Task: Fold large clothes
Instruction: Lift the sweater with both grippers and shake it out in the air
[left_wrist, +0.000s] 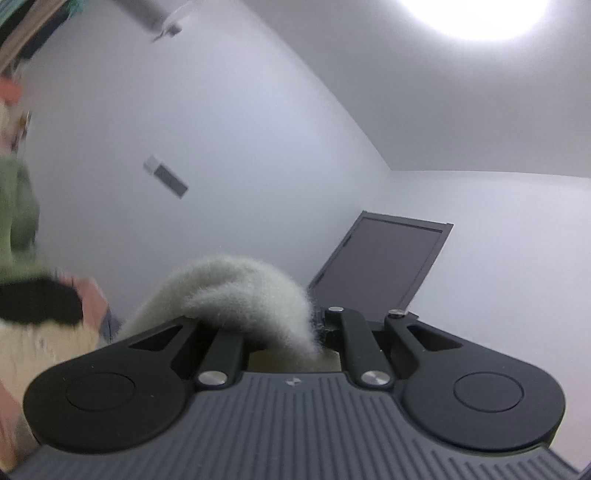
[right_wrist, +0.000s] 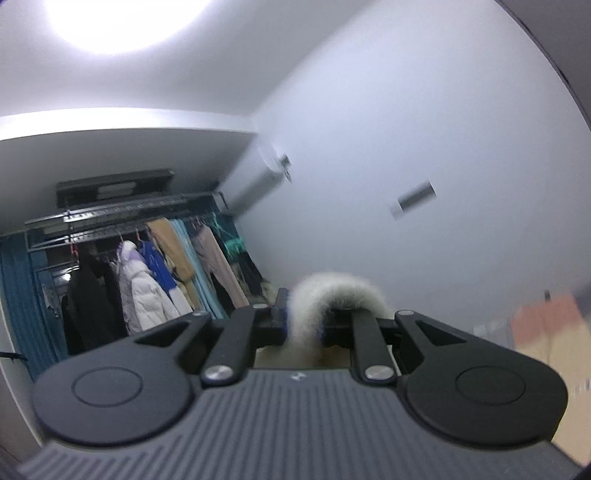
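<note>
A fluffy white garment (left_wrist: 251, 291) is bunched over my left gripper (left_wrist: 318, 326), which is shut on a fold of it; the fabric hides the left finger and trails down to the lower left. In the right wrist view the same fuzzy white garment (right_wrist: 332, 295) arches over my right gripper (right_wrist: 304, 323), which is shut on it between blue-edged pads. Both grippers point slightly upward toward the walls and ceiling, so the rest of the garment hangs below, out of sight.
A dark door (left_wrist: 380, 266) stands ahead of the left gripper. A wall panel (left_wrist: 166, 177) and blurred green, black and cream cloth (left_wrist: 22, 221) lie to its left. A rack of hanging coats (right_wrist: 147, 273), an air conditioner (right_wrist: 251, 184) and blurred pinkish shapes (right_wrist: 546, 325) flank the right gripper.
</note>
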